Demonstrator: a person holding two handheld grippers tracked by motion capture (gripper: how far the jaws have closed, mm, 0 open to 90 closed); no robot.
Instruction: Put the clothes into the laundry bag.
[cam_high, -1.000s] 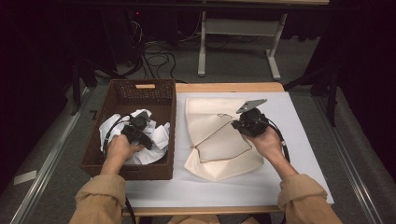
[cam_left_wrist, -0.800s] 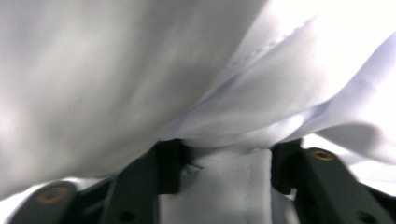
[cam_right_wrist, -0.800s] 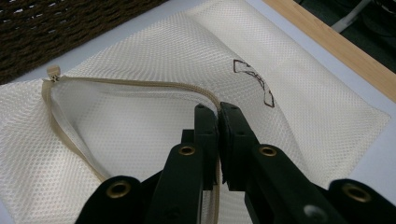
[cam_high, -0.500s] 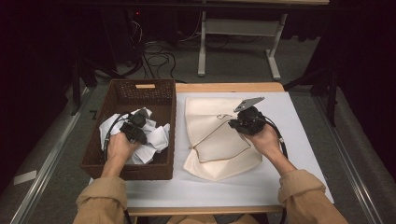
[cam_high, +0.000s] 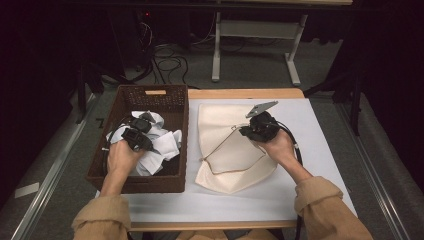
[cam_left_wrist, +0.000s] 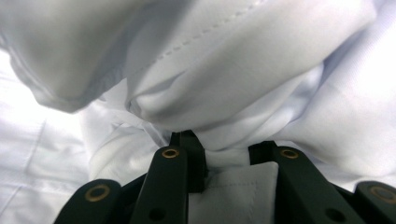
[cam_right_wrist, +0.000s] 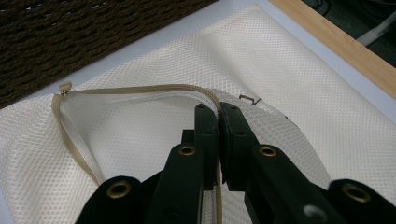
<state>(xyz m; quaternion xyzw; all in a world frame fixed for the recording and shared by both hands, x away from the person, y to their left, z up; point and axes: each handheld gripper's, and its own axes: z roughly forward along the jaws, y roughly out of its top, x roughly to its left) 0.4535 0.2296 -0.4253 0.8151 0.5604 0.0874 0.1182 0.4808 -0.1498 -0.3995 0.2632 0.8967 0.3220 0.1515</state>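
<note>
From the near edge of the desk (cam_high: 280, 200) my two sleeves come in, one hand on each gripper. My left gripper (cam_high: 136, 134) sits over the near half of the basket (cam_high: 181, 125), which stands at the desk's left edge. Its fingers (cam_left_wrist: 180, 161) have just been closing and now pinch a bunch of the white cloth (cam_high: 165, 145); in the left gripper view a fold of the cloth (cam_left_wrist: 224, 84) is squeezed between them and more cloth piles up beyond the tips. The rest of the cloth lies crumpled in the basket, around and under the gripper.

My right gripper (cam_high: 246, 131) is over the middle of the desk, on the cream mesh bag (cam_high: 220, 170) that lies flat on the white sheet (cam_high: 325, 130) just right of the basket. Its fingers (cam_right_wrist: 205, 126) are pressed together on the bag's zip edge (cam_right_wrist: 140, 88); in the right gripper view the tan zip tape runs straight into the gap between them and the upper layer of mesh is lifted off the lower one, so the mouth of the bag (cam_right_wrist: 130, 126) stands open toward the basket. The zip pull (cam_right_wrist: 64, 87) lies at the far end of the opening, near the basket wall.

Beyond the bag the sheet runs to the desk's far edge, where bare wood (cam_high: 240, 93) shows. Past that are the floor, cables and a white frame (cam_high: 220, 45).
</note>
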